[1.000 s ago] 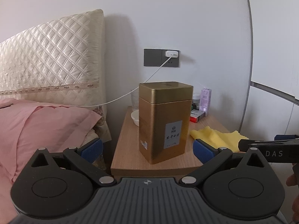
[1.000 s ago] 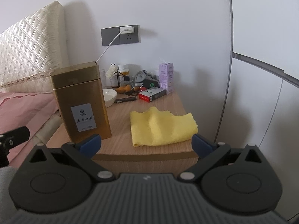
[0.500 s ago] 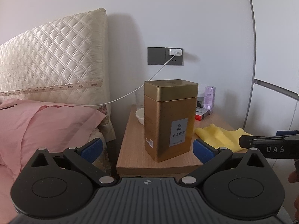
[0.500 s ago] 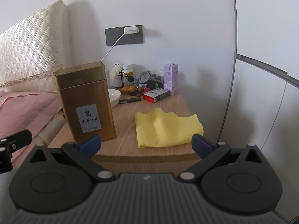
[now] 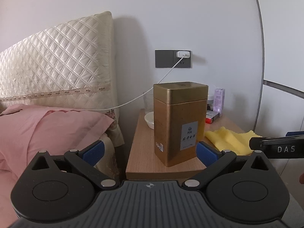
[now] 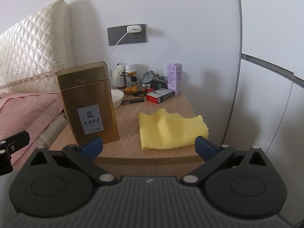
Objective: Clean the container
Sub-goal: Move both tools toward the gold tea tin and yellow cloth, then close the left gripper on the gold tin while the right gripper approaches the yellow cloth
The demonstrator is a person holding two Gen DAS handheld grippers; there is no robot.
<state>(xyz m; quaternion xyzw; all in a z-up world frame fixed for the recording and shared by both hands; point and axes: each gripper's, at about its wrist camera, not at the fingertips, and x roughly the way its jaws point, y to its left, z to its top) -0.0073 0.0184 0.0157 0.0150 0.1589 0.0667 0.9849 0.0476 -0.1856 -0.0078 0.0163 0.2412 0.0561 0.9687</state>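
Observation:
A tall gold tin container [image 5: 179,121] with a lid and a pale label stands upright near the front left of a wooden bedside table [image 5: 142,152]; it also shows in the right wrist view [image 6: 88,102]. A yellow cloth [image 6: 169,130] lies flat to its right, also visible in the left wrist view [image 5: 228,139]. My left gripper [image 5: 150,153] is open and empty, in front of the table, facing the tin. My right gripper [image 6: 149,146] is open and empty, in front of the table's edge, facing the cloth.
A white bowl [image 6: 116,97], a red and white box [image 6: 160,96], a purple carton [image 6: 174,78], bottles and small items crowd the table's back. A charger cable [image 5: 165,77] runs from the wall socket to the bed. A pink pillow [image 5: 47,129] and quilted headboard lie left.
Both grippers have drifted left and slightly back, so the table sits further right and lower in each view. Both stay open. The tin and cloth have not moved.

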